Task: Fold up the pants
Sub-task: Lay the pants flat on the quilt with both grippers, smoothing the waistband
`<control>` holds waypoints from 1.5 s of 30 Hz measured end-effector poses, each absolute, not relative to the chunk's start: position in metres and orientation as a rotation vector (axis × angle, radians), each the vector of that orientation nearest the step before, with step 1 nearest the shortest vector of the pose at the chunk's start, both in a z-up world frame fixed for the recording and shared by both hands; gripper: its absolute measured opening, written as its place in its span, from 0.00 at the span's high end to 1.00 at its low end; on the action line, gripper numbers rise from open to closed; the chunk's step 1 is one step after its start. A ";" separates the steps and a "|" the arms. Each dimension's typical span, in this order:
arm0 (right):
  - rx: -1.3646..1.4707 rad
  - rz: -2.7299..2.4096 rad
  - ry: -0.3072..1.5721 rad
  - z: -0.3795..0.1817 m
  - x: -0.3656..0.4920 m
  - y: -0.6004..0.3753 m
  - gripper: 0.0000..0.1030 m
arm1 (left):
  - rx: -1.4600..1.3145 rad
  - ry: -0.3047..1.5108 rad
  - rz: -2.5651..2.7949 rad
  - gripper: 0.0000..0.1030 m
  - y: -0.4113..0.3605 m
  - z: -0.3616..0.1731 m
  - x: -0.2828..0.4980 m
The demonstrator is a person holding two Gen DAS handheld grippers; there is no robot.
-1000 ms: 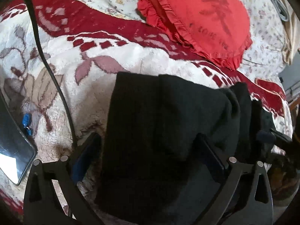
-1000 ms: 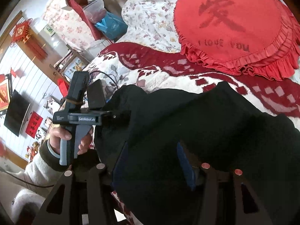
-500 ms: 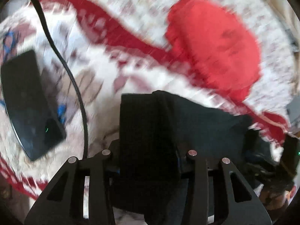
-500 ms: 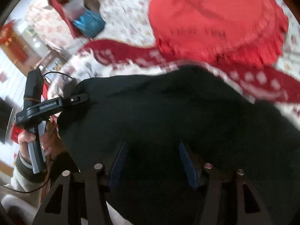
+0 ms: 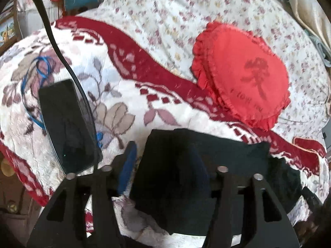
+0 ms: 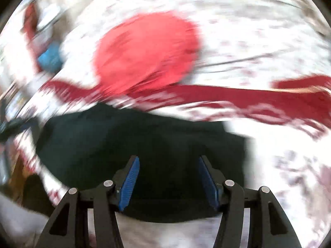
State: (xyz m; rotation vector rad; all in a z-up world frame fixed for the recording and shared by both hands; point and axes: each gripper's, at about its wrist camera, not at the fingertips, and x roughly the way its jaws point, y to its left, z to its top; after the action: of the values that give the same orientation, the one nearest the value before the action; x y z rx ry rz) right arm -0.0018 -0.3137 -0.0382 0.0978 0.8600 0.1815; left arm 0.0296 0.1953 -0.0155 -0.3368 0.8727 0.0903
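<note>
The black pants (image 5: 206,161) lie folded into a compact bundle on the patterned blanket. My left gripper (image 5: 165,165) is open, its blue pads straddling the bundle's left end without pinching it; the right pad is hidden by cloth. In the blurred right wrist view the pants (image 6: 134,140) lie flat ahead, and my right gripper (image 6: 168,177) is open and empty just above their near edge.
A red heart-shaped cushion (image 5: 244,86) lies behind the pants on the floral sheet. A black phone (image 5: 66,130) with a black cable (image 5: 68,68) and a blue cord lies to the left. The blanket's edge (image 5: 26,177) drops off at lower left.
Both grippers have pulled back and up from the pants. The pants, held up before, now lie folded on the blanket. The right view swings fast and blurs.
</note>
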 end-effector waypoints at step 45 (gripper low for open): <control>0.210 0.171 0.941 -0.088 0.061 -0.335 0.63 | -0.095 1.076 -0.163 0.40 -0.043 -0.079 0.132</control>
State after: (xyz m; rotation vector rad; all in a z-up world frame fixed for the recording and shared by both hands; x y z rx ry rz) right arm 0.0611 -0.3355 -0.0883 0.2102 0.9413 0.1714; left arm 0.1322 -0.0433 -0.0790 -0.0953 1.0764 -0.1633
